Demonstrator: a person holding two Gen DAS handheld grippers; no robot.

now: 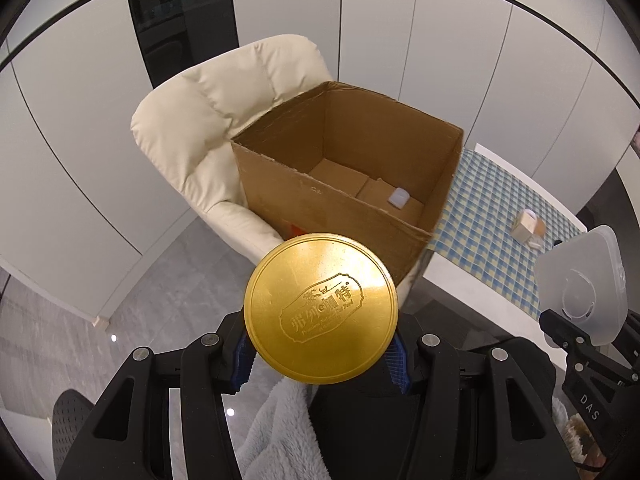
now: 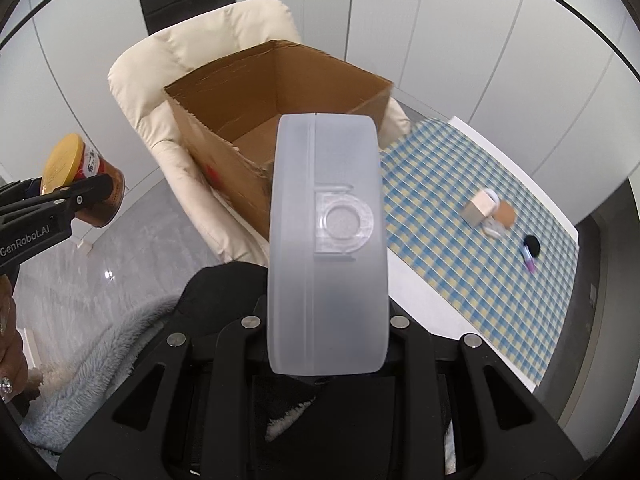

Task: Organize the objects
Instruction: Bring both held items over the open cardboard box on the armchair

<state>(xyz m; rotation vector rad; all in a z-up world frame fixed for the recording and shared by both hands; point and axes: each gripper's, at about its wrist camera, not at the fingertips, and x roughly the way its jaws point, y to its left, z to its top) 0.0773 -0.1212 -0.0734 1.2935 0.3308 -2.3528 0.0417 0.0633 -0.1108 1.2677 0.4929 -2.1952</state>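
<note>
My left gripper is shut on a brown jar with a gold lid, held in the air short of an open cardboard box. The right wrist view shows the same jar at the far left between black fingers. My right gripper is shut on a frosted plastic case with a round clear latch, held upright in front of the box; the left wrist view has the case at its right edge. A small pale object lies on the box floor.
The box rests on a cream padded armchair. To the right stands a table with a blue-and-yellow checked cloth, carrying a small beige box, a brown disc and a black-and-pink item. A fluffy grey blanket lies below.
</note>
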